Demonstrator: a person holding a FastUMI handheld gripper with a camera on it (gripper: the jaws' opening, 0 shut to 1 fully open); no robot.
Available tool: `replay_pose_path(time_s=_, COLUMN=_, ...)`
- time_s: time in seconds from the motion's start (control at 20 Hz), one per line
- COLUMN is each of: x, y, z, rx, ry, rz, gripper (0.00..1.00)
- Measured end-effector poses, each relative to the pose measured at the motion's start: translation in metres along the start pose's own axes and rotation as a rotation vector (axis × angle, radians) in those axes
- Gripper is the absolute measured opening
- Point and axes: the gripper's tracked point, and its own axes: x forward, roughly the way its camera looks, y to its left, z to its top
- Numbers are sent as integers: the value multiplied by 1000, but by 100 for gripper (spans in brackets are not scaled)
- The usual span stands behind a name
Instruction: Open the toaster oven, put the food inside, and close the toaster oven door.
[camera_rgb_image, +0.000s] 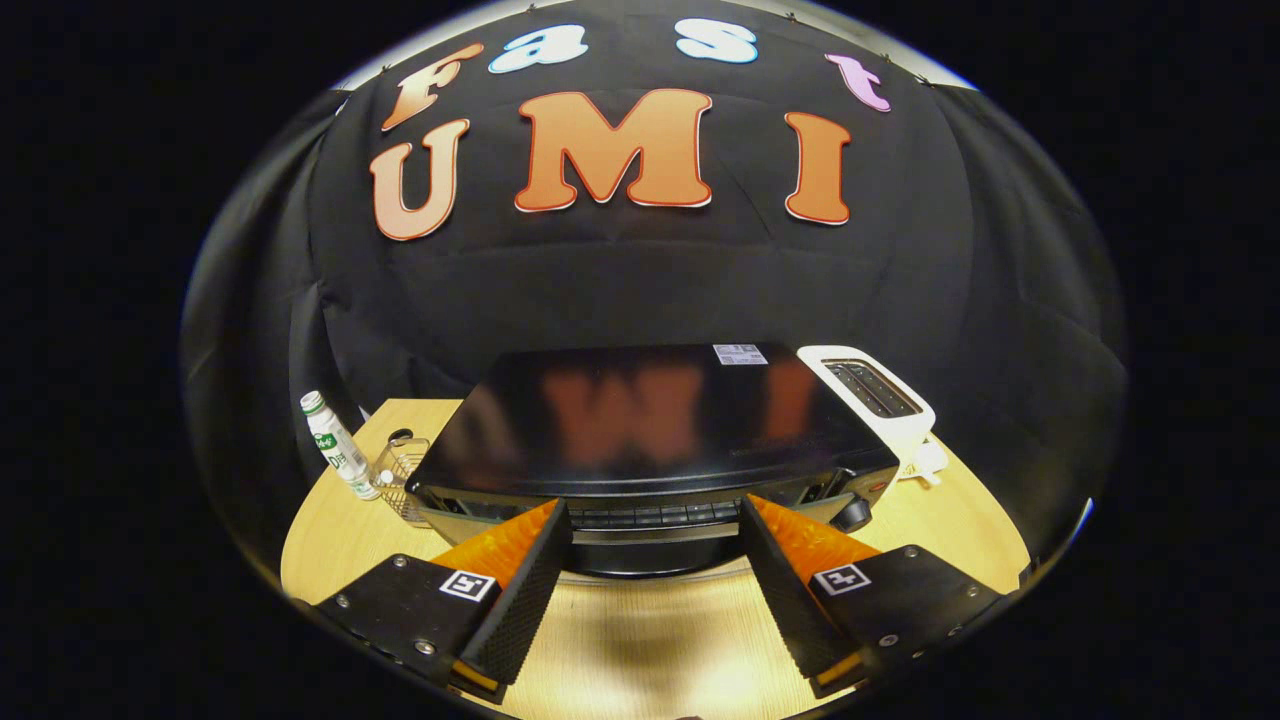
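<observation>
The black toaster oven (650, 420) stands on the wooden table (330, 540), just ahead of me and slightly below. Its glossy top reflects the wall. My gripper (655, 508) is open, its two fingers spread wide in front of the oven's upper front edge. The silver door handle bar (655, 535) runs across between the fingertips, with neither finger touching it. The door looks shut, and a dark strip of its glass (640, 562) shows under the handle. A black knob (852, 514) sits at the oven's right front corner, just beyond the right finger.
A white slot toaster (880, 395) stands behind the oven's right rear corner. Left of the oven are a wire basket (402, 472) and a small white bottle with a green label (335, 445). Bare tabletop lies under the fingers.
</observation>
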Motion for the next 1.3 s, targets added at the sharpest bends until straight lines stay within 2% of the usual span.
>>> replay_pose_path(time_s=0.6, x=-53, y=-8, z=-71, rx=24, ry=39, rz=24, gripper=99)
replay_pose_path(time_s=1.3, x=-65, y=-12, z=-160, rx=35, ry=117, rz=53, gripper=99)
